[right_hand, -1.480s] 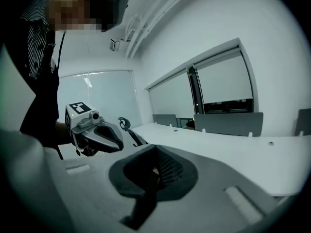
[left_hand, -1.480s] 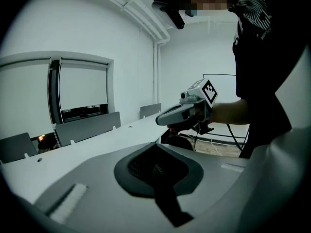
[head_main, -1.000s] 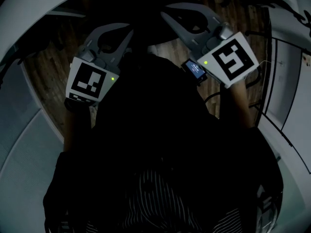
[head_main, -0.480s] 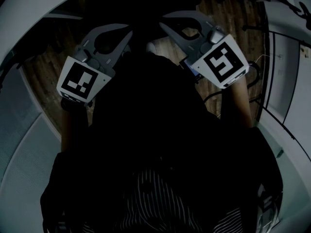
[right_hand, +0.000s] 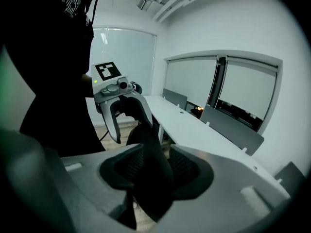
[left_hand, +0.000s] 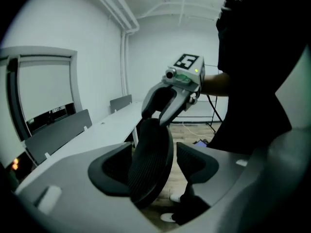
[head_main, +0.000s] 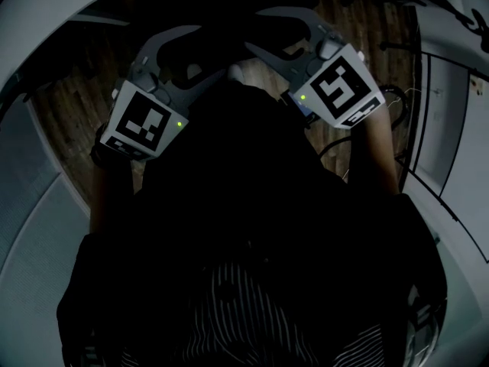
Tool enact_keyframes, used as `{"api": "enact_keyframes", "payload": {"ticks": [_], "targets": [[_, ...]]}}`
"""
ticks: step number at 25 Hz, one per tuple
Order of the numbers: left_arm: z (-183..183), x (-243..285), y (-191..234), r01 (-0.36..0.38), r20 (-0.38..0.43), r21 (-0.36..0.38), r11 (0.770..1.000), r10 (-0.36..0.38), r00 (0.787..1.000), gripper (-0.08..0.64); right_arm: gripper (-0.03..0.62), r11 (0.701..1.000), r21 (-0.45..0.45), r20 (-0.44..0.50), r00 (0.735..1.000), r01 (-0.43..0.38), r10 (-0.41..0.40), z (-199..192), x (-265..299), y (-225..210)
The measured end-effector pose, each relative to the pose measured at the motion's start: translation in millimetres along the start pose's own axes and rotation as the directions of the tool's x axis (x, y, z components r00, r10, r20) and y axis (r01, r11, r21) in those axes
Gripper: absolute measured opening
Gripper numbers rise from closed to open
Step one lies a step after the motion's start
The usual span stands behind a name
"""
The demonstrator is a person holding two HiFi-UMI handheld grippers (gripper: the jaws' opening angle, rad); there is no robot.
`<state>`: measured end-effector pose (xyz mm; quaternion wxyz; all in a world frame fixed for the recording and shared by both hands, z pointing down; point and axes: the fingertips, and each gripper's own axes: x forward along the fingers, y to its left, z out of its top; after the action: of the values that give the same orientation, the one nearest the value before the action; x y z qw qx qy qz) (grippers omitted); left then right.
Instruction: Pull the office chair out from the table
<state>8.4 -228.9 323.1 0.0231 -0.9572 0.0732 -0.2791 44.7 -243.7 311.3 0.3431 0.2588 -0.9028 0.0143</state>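
1. Your left gripper has its fingers spread, and they have just been opening. The ribbed top edge of the office chair stands between them in the lower middle of the left gripper view, with a clear gap on its right side.
2. Your right gripper has also just been opening. Its fingers stand apart around the same dark edge, in the lower middle of its view.
3. In the head view the chair is a black mass at centre. Bare wooden floor shows at left, and a cable lies on it at right.
4. The only print is the black-and-white square pattern on each marker cube, beside a green light.
5. Only the gripper views show you the long white table with its grey dividers, just beyond the chair. Only the head view shows the floor around it.
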Motion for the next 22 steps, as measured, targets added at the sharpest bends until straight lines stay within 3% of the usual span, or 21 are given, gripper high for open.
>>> {"api": "enact_keyframes", "payload": {"ticks": [2,4,7,9,13,19,22], "targets": [[-15.2,5.0,-6.4,0.012,-0.083,0.075,0.997,-0.006,0.997,0.322,0.214,1.0,-0.01,-0.002,1.0,-0.017,0.017,-1.1,5.1,2.3],[-27.2,9.7,-6.7,0.014,-0.159,0.157,0.987,0.011,0.987,0.348,0.251,0.999,-0.033,-0.001,1.0,-0.031,0.031,-3.6,11.8,3.6],[-35.8,16.7,-4.1,0.027,-0.228,0.26,0.965,0.034,0.973,0.375,0.296,0.995,-0.083,-0.083,0.995,-0.055,0.048,-18.8,19.3,5.4],[-39.6,20.8,-6.0,0.055,-0.252,0.278,0.959,0.018,0.967,0.395,0.349,0.992,-0.104,-0.129,0.99,-0.069,0.056,-29.2,24.9,7.4],[-50.8,27.3,-5.8,0.084,-0.292,0.279,0.957,0.001,0.956,0.419,0.373,0.989,-0.11,-0.173,0.982,-0.1,0.08,-40.4,33.9,12.7],[-57.8,34.3,2.5,0.119,-0.354,0.349,0.93,0.013,0.935,0.434,0.394,0.977,-0.122,-0.23,0.962,-0.177,0.146,-50.2,32.5,19.7],[-59.9,43.0,8.8,0.116,-0.372,0.413,0.903,0.051,0.927,0.434,0.4,0.971,-0.154,-0.27,0.953,-0.182,0.136,-61.0,37.8,20.1]]}}
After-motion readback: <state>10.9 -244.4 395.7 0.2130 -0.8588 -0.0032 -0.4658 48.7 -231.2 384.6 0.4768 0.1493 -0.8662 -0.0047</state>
